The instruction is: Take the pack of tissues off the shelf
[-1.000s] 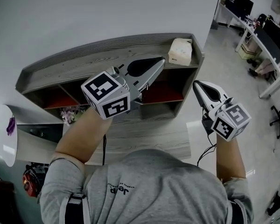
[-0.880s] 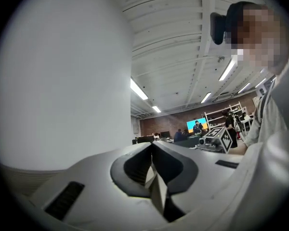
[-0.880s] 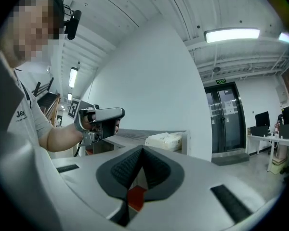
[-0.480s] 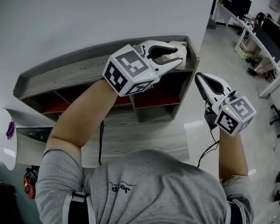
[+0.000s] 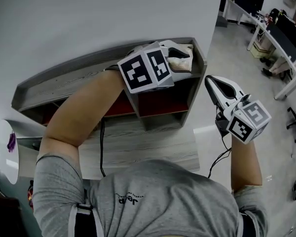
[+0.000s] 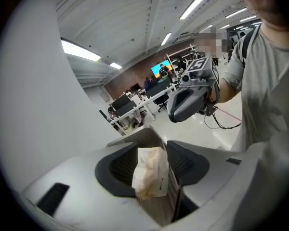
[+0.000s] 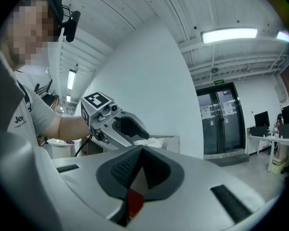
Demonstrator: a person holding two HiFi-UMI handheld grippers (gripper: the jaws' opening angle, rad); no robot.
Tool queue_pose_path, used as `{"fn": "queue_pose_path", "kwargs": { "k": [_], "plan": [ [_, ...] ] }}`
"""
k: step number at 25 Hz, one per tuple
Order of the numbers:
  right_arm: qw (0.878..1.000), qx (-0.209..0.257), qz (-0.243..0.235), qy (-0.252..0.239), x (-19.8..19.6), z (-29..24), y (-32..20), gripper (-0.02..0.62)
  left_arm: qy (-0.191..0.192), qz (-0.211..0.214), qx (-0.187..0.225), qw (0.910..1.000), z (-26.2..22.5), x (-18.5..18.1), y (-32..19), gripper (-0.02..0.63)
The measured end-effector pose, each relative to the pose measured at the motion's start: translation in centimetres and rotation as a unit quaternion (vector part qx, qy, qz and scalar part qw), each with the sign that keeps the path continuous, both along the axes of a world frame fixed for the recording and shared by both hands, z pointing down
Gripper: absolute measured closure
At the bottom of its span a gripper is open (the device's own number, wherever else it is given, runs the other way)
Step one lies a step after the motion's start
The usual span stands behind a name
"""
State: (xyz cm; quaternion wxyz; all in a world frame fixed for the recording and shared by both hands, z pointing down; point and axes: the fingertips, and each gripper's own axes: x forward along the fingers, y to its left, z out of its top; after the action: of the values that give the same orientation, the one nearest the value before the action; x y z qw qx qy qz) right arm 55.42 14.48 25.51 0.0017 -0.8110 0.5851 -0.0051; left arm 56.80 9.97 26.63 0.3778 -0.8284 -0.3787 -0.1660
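Observation:
The pack of tissues [image 5: 180,64] is a pale, crinkled packet lying on the right end of the grey wooden shelf's top [image 5: 79,78]. My left gripper [image 5: 184,58] reaches over that corner. Its jaws are opening, and the pack [image 6: 149,173] stands between them with the pads [image 6: 119,170] beside it rather than pressing on it. My right gripper [image 5: 211,82] hovers to the right of the shelf, below its top, with its jaws shut and nothing in them [image 7: 140,151].
The shelf has open compartments with red backs [image 5: 160,102] and stands on a wooden desk [image 5: 138,147] against a white wall. A round white table [image 5: 2,147] is at the left. Office desks and chairs [image 5: 281,38] fill the far right.
My left gripper rose from in front of the shelf to its top right corner and went from shut to open around the tissue pack. The right gripper has hardly moved.

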Motion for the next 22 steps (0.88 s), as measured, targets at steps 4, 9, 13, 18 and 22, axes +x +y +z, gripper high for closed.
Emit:
{"fn": "queue_pose_path", "kwargs": {
  "k": [4,9,13,18,22],
  "plan": [
    [1.0,0.0,-0.001,-0.007,0.4,0.7,0.1,0.575,-0.028,0.007,0.058,0.9979,1.7,0.3,-0.3,0.36],
    [1.0,0.001,-0.003,-0.013,0.6,1.2,0.0,0.575,-0.047,0.01,0.079,0.9957,2.9,0.6,-0.5,0.359],
    [1.0,0.0,-0.005,-0.021,0.9,1.7,-0.5,0.575,-0.059,0.012,0.053,0.9968,2.9,0.8,-0.9,0.372],
    [1.0,0.0,-0.008,-0.026,0.8,2.1,-0.5,0.575,-0.043,0.01,0.035,0.9984,2.4,0.9,-0.7,0.434],
    [1.0,0.0,-0.012,-0.023,0.7,1.9,-0.9,0.575,-0.02,0.006,0.039,0.999,2.1,0.9,-0.9,0.471]
  ]
}}
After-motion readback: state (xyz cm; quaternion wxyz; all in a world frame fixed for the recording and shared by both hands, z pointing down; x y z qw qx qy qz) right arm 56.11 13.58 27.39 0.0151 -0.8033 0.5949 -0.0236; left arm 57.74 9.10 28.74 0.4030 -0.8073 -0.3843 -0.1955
